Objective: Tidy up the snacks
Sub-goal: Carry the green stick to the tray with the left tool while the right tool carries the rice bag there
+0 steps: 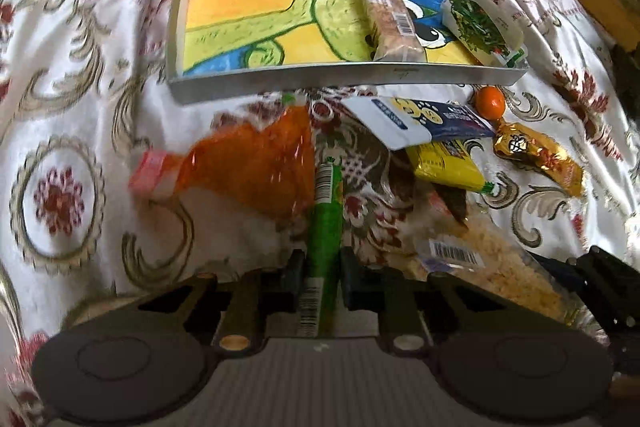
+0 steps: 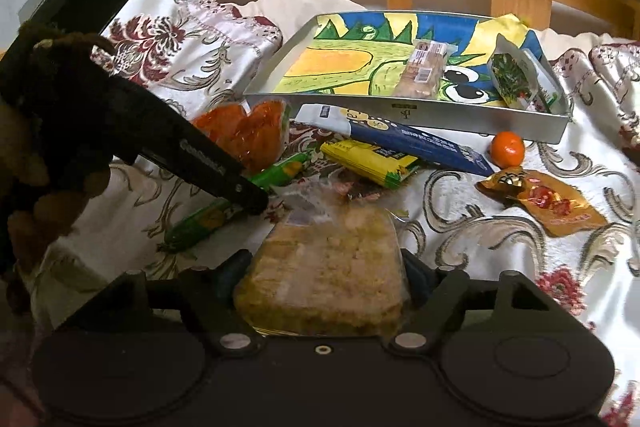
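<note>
left gripper [image 1: 320, 267] clamped on the green snack stick [image 1: 325, 219]: the stick runs straight up the lower centre of the left wrist view, both pads pressed on its sides, barcode end tucked back between the fingers. in the right wrist view the same stick lies diagonal at centre left, with the left gripper's black finger crossing it. right gripper [image 2: 326, 269] sits wide around the clear pack of crumbly yellow cake [image 2: 324, 267], bottom centre of that view; fingers flank both sides of the pack, but can't tell if the pads actually press on it. orange translucent bag [image 1: 256, 167] lies just left of the stick's far end, touching or overlapping it. metal tray [image 1: 320, 77] with a dinosaur drawing lining it sits at upper centre; inside, at its right end, a wrapped bar with barcode [image 1: 390, 19] and a white pouch with a green leaf print [image 1: 480, 21]. loose on the patterned bedspread [image 1: 80, 67] below the tray's near wall: blue-and-white packet [image 1: 420, 119] overlapping a yellow packet [image 1: 444, 163], a small orange fruit [image 1: 490, 101] near the tray's right corner, a gold wrapper [image 1: 536, 157] to the right of them.
</note>
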Demonstrator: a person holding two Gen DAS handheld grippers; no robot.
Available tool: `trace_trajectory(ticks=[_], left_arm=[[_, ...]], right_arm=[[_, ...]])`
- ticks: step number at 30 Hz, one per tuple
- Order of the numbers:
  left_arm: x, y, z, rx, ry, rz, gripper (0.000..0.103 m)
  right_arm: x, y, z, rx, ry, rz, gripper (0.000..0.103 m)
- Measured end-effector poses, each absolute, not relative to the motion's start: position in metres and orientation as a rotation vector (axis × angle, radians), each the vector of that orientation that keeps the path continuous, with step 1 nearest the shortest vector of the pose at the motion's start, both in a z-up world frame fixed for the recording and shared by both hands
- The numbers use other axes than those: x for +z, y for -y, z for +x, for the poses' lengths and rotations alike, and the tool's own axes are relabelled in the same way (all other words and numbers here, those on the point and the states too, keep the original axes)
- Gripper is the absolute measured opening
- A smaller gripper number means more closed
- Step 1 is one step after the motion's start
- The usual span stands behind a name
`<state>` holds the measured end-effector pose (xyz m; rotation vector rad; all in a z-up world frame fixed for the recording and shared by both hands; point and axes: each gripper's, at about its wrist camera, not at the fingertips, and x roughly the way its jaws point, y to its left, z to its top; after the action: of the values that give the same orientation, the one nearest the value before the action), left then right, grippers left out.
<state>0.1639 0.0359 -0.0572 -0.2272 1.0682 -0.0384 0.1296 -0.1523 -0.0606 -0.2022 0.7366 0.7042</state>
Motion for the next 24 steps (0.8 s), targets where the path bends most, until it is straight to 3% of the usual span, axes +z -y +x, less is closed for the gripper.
trace_trajectory(ticks=[10,24], left_arm=[[-0.048,-0.047,0.147,-0.073,-1.084,-0.452,0.019],[-0.026,-0.041,0.122,-0.092,-1.058,-0.521,0.019]], right_arm=[[-0.042,0.167,0.116,0.684,-0.66,-0.304,0.077],[-0.024,0.196,0.092,0.632,-0.555,-0.431,0.077]])
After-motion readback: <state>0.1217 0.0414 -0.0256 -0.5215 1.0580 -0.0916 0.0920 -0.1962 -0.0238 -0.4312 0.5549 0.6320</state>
